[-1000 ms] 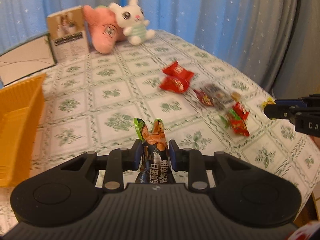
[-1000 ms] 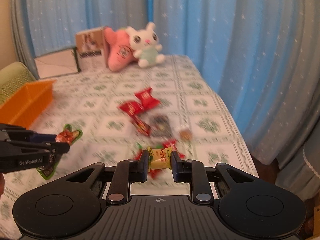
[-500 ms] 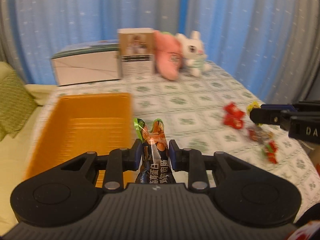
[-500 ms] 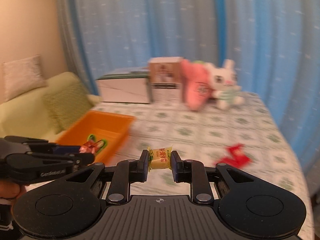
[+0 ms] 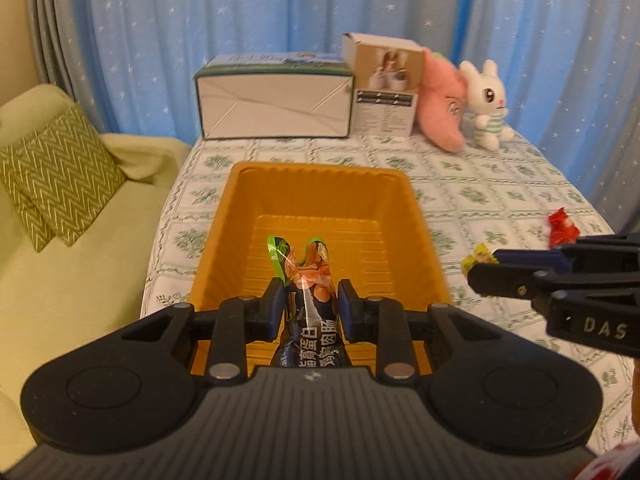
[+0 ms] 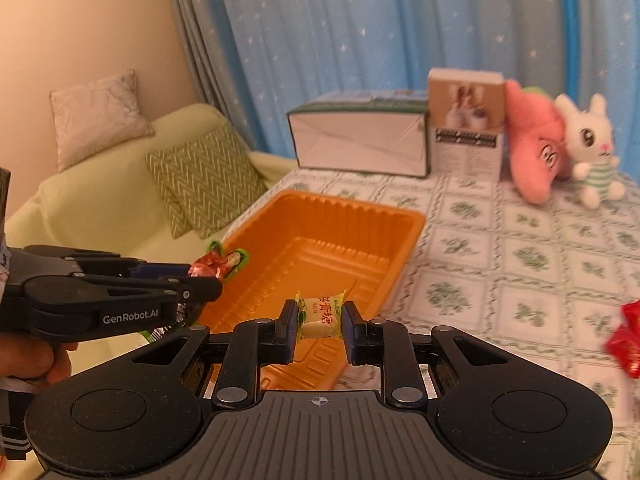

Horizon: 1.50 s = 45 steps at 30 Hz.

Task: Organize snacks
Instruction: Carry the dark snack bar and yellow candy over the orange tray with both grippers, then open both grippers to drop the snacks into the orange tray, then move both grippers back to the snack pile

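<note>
Lower end of the dark snack packet (image 5: 308,320) vanishes behind the left claw's (image 5: 309,307) body. Red wrappers (image 6: 626,342) at three o'clock are blurred and cut by the frame edge. Packet print is too small to read.

My table (image 5: 472,184) wears a white cloth with green flower squares. An orange tray (image 5: 416,216) lies on its near left part. Along the far edge stand a long carton (image 5: 276,104), a small box (image 5: 384,92), a pink plush (image 5: 442,108) and a white bunny (image 5: 488,104). Red wrappers (image 5: 562,228) lie at right.
</note>
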Each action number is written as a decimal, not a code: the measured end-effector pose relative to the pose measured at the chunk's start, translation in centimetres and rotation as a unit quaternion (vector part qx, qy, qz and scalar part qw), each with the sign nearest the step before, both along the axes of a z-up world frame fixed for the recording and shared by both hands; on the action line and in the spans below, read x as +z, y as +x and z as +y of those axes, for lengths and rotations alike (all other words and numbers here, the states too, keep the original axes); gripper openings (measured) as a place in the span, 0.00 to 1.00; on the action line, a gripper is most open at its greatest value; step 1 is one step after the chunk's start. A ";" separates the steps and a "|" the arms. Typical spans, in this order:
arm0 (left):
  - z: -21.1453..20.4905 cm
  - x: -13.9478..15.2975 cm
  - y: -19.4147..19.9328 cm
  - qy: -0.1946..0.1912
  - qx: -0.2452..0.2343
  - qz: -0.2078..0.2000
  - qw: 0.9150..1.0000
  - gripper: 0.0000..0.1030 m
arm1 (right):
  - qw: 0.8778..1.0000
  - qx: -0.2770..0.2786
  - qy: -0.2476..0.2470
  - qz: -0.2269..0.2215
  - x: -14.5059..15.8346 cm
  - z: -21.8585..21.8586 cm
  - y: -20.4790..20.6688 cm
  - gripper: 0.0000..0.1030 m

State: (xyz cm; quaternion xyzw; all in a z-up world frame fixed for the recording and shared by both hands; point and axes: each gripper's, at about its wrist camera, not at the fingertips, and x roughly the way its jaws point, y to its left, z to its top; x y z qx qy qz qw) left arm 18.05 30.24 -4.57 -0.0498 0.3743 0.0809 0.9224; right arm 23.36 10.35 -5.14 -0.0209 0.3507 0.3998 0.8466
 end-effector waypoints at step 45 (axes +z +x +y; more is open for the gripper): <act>-6.4 4.1 -8.7 -0.067 0.006 -0.081 0.994 0.45 | 0.991 -0.132 0.024 -0.015 3.4 -12.8 -7.8 0.53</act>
